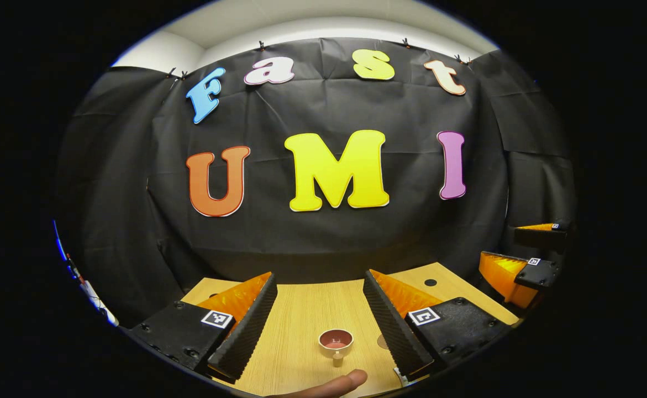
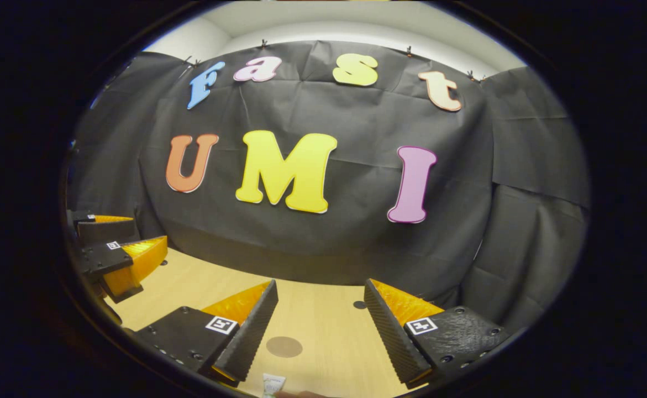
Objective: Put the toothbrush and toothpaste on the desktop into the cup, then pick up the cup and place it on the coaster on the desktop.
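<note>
In the left gripper view a small cup (image 1: 335, 341) with a reddish inside stands on the wooden desktop (image 1: 295, 331), low between my left gripper's fingers. My left gripper (image 1: 320, 276) is open above it with nothing held. A small pale stub touches the cup's near side; I cannot tell what it is. In the right gripper view the round brown coaster (image 2: 284, 346) lies flat on the desktop (image 2: 334, 331). The white end of the toothpaste (image 2: 273, 383) pokes in at the bottom edge. My right gripper (image 2: 321, 283) hangs open over the desktop, empty.
A person's fingertip (image 1: 331, 385) rests at the near edge in front of the cup. The right gripper (image 1: 522, 260) shows at the far right of the left gripper view, the left gripper (image 2: 119, 243) at the far left of the right one. A dark hole (image 2: 359, 304) marks the desktop.
</note>
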Motion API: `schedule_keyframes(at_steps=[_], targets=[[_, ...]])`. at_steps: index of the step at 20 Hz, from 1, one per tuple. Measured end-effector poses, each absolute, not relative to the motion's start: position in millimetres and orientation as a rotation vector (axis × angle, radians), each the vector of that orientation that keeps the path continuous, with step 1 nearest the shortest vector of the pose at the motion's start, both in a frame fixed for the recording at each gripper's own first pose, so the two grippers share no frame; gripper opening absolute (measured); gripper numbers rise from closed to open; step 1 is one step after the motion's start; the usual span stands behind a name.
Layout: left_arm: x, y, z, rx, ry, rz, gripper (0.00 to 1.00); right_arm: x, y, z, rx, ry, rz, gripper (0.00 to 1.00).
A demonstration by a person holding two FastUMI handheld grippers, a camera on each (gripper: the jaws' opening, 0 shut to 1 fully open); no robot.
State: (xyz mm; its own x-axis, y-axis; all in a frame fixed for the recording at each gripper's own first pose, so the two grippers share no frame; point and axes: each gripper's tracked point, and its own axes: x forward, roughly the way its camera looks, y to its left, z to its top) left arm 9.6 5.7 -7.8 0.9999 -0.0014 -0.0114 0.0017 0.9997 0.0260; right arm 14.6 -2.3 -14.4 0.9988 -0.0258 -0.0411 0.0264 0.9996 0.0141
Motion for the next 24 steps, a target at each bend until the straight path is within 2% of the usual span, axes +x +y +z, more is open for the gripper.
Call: schedule_keyframes(at_steps=[5, 8, 16, 20, 24], targets=[[10.7, 3.9, -11.8, 0.026, 0.015, -0.013, 0.99, 15.1, -1.6, -21.8, 0.011, 0.056, -0.028, 0.95], [10.5, 2.7, -34.8, 0.023, 0.063, -0.025, 0.99, 15.6, -0.3, -32.0, 0.003, 0.076, -0.032, 0.95], [-14.2, -8.7, -190.2, 0.013, 0.405, -0.084, 0.99, 11.1, 2.9, -106.2, -0.051, 0.215, -0.041, 0.95], [-42.3, -21.9, -285.5, 0.011, 0.623, -0.113, 1.00, 3.5, 7.3, -164.0, -0.075, 0.360, -0.020, 0.95], [-59.9, -29.8, -337.6, -0.054, 0.767, -0.104, 1.00, -10.7, 14.0, -203.1, -0.074, 0.490, 0.013, 0.95]])
